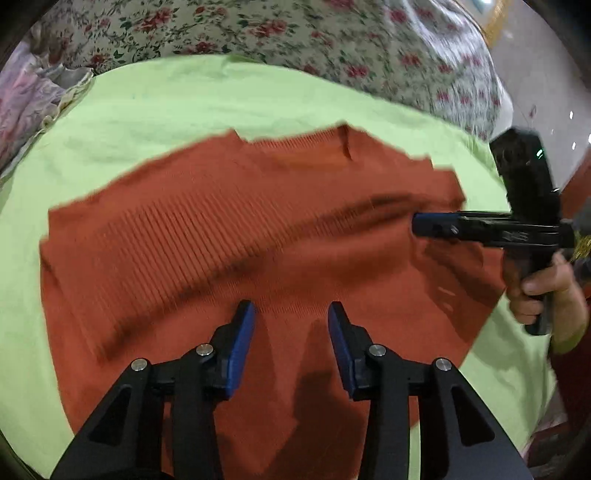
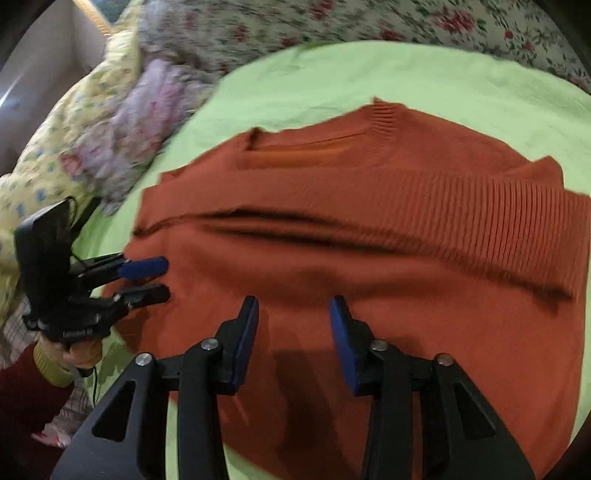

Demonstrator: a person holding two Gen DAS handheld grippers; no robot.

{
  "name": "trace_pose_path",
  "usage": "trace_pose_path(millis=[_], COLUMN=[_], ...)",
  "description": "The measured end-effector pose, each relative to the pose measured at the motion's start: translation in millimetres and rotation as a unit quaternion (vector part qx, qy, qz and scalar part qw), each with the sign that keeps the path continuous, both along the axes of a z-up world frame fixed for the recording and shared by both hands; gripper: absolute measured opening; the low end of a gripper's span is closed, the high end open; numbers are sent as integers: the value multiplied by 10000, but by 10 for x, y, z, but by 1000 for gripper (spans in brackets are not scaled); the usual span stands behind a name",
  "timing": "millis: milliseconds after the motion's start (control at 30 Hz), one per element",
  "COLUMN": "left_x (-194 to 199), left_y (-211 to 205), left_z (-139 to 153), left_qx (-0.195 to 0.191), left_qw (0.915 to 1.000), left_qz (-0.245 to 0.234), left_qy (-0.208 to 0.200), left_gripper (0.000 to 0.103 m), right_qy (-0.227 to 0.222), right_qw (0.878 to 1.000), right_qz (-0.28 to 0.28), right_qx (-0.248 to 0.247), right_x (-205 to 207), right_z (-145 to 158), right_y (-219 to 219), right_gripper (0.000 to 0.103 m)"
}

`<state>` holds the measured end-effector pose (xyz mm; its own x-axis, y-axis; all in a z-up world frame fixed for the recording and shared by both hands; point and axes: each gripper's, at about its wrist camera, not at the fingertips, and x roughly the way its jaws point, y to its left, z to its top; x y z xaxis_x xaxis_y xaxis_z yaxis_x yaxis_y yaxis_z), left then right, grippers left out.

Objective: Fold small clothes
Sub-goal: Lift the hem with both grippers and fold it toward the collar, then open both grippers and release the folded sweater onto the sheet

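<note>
The rust-orange sweater (image 1: 258, 236) lies spread on the green sheet (image 1: 147, 110), part folded over itself, collar on the far side. Your left gripper (image 1: 291, 314) hangs over the sweater's near part, jaws partly apart, nothing between them. Your right gripper (image 2: 293, 310) does likewise over the sweater, partly parted and empty. Your right hand (image 1: 543, 291) shows at the sweater's edge. Floral bedding (image 1: 295, 33) lies beyond the sheet.
</note>
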<state>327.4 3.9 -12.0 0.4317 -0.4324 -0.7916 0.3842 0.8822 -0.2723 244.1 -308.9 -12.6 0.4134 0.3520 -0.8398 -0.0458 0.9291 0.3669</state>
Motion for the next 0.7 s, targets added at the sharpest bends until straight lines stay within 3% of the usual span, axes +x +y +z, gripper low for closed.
trace_pose_path(millis=[67,133,200,233,267,333,367,467,600,700], left_x=[251,545,715,736,747,684,641,409,20,-197], left_y=[142,385,635,695,759,836,862,889,742,783], left_z=[90,180,276,310,360,435,435,393,348,322], left_qx=[124,62,-407,-484,-416,-251,-281,-390,-146,-208], left_qw=[9988,9941,9876,9848,9803,9724,9723,9748,9800,9806], left_qz=[448,1048,1491,1643,1896,2230,2228,2114,1845,1820], left_qy=[-151,-259,-268,-295,-378,-645,-656,-597,-726,-694], left_gripper=[42,42,39,41,50,56,56,56,56,56], right_qy=[-128,-358,-650,-887,-995,-1185,-1242,-1315,-1252,-1198], right_qw=[9984,9869,9754,9668,9626,9580,9585,9607,9622,9619], right_qz=[-487,-1375,-2034,-2388,-2519,-2611,-2566,-2418,-2412,-2442], right_qx=[-242,-757,-538,-197,-64,-17,-69,-366,-193,-262], right_x=[174,344,387,364,340,243,204,40,-214,-400], right_z=[72,184,274,333,368,440,455,466,416,412], right_y=[-165,-439,-668,-812,-849,-828,-792,-689,-708,-707], right_gripper=[40,41,41,41,41,41,42,44,49,51])
